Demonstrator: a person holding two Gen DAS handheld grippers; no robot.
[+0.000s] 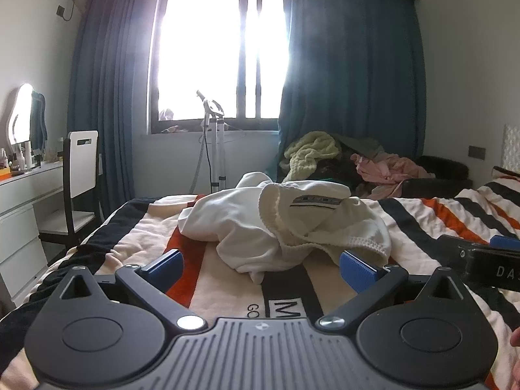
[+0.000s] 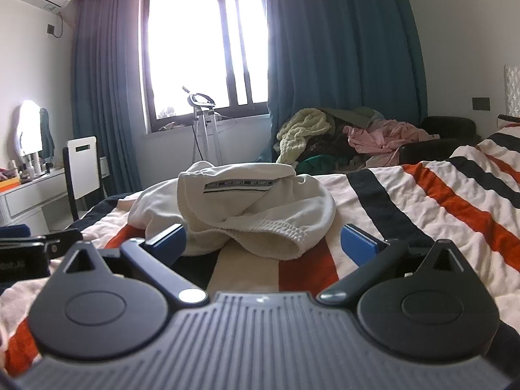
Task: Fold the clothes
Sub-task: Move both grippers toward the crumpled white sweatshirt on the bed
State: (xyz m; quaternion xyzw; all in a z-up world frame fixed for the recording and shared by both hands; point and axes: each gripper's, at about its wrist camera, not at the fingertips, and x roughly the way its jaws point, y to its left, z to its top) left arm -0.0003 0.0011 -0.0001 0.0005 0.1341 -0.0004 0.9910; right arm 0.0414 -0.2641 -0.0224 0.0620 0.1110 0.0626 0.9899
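A crumpled white sweatshirt (image 1: 260,224) with a ribbed collar and a neck label lies on the striped bedspread (image 1: 432,224). It also shows in the right wrist view (image 2: 240,204). My left gripper (image 1: 261,268) is open and empty, its blue fingers just short of the garment's near edge. My right gripper (image 2: 263,243) is open and empty, its fingers either side of the ribbed hem. The right gripper's body (image 1: 490,263) shows at the right edge of the left wrist view, and the left gripper's body (image 2: 26,253) at the left edge of the right wrist view.
A heap of other clothes (image 1: 351,159) lies beyond the bed by the blue curtain (image 1: 351,65). A garment steamer stand (image 1: 214,149) is under the window. A white desk (image 1: 22,195) and chair (image 1: 81,175) stand at the left.
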